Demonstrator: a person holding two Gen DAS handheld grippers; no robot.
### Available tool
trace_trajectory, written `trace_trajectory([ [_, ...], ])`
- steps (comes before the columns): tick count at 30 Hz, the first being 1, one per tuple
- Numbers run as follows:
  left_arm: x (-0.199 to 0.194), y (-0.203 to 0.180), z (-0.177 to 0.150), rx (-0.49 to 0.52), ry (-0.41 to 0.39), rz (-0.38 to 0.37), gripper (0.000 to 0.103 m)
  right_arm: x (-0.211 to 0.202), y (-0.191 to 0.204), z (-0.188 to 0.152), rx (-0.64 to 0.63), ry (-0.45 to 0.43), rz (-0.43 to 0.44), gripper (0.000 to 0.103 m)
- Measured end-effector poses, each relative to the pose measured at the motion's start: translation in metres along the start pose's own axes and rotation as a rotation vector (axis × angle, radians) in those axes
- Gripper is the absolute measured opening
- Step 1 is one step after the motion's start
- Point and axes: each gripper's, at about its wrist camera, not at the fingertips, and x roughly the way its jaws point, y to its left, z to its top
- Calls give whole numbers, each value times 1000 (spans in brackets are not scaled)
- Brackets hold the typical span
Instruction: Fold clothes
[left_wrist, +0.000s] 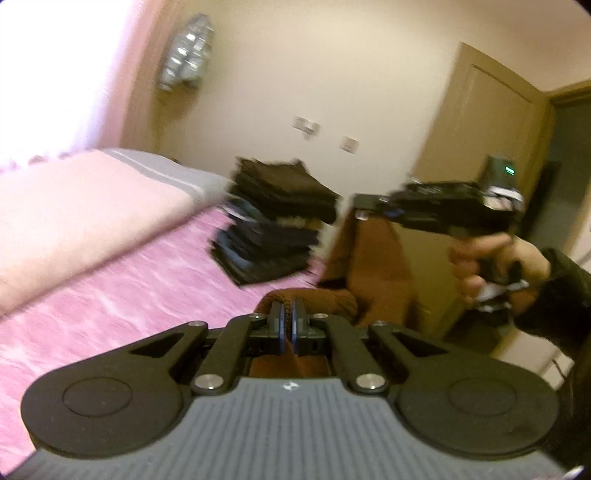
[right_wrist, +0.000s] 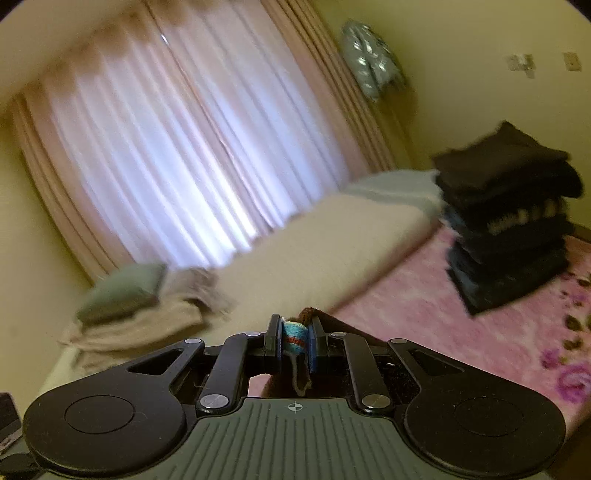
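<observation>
Brown knit garment (left_wrist: 369, 258) hangs above the pink bed (left_wrist: 129, 295), near the dark folded stack (left_wrist: 273, 225). The left gripper (left_wrist: 288, 321) and right gripper (right_wrist: 295, 339) each pinch one edge. I think both should stay level, so the cloth lies flat.

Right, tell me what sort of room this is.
Most likely a bedroom: a bed with a pink floral bedspread, pink pleated curtains over a bright window, and a tall stack of dark folded clothes on the bed.
</observation>
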Motion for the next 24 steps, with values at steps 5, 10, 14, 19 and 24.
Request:
trace_trajectory([
  [5, 55, 67, 47, -66, 38, 236, 5, 80, 1, 31, 3, 31, 62, 12],
  [10, 131, 150, 41, -224, 93, 535, 58, 229, -41, 33, -48, 164, 95, 102],
  [14, 161, 176, -17, -375, 177, 660, 62, 304, -72, 12, -158, 275, 134, 102],
  [19, 189, 171, -111, -504, 346, 691, 64, 352, -134, -48, -154, 510, 63, 102],
  [24, 220, 172, -178, -567, 452, 638, 65, 381, -180, -108, -226, 682, 30, 102],
])
